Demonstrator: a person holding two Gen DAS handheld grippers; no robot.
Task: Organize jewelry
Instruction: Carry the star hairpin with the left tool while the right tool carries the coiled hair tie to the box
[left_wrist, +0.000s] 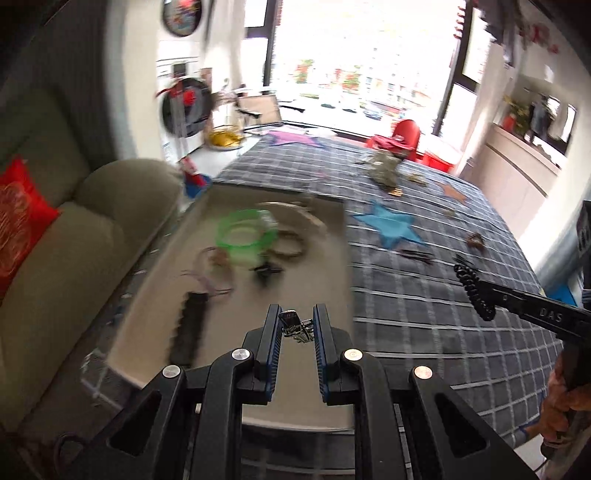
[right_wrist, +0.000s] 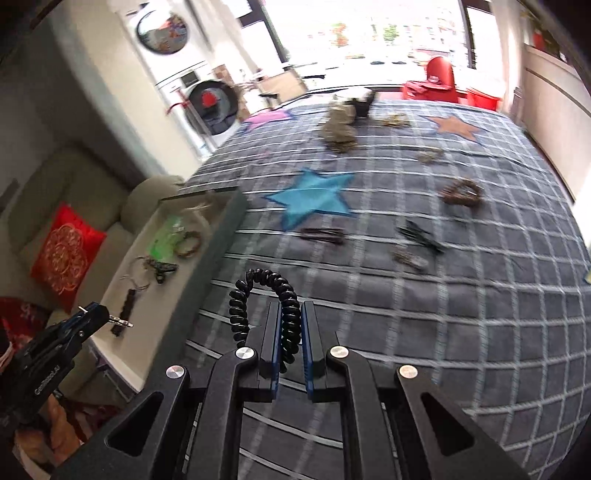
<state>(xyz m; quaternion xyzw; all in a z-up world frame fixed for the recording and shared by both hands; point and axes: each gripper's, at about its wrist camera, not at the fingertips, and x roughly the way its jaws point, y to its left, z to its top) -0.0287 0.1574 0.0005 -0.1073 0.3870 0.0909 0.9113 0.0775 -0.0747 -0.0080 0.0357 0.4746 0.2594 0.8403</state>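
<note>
My left gripper (left_wrist: 298, 325) is shut on a small silver metal hair clip (left_wrist: 295, 326) and holds it above the near part of a beige tray (left_wrist: 317, 387). The tray holds a green bangle (left_wrist: 245, 234), a brown bracelet (left_wrist: 290, 249), a black comb clip (left_wrist: 190, 328) and other pieces. My right gripper (right_wrist: 290, 314) is shut on a black spiral hair tie (right_wrist: 275, 306) above the grey checked bedspread (right_wrist: 424, 332). The right gripper also shows in the left wrist view (left_wrist: 476, 291), right of the tray.
Loose pieces lie on the bedspread: a brown beaded bracelet (right_wrist: 461, 192), a dark clip (right_wrist: 323, 234), a black clip (right_wrist: 419, 234), another clip (right_wrist: 410, 258). A blue star patch (right_wrist: 312, 195). A beige sofa (left_wrist: 55, 266) with a red cushion (left_wrist: 18, 218) stands left.
</note>
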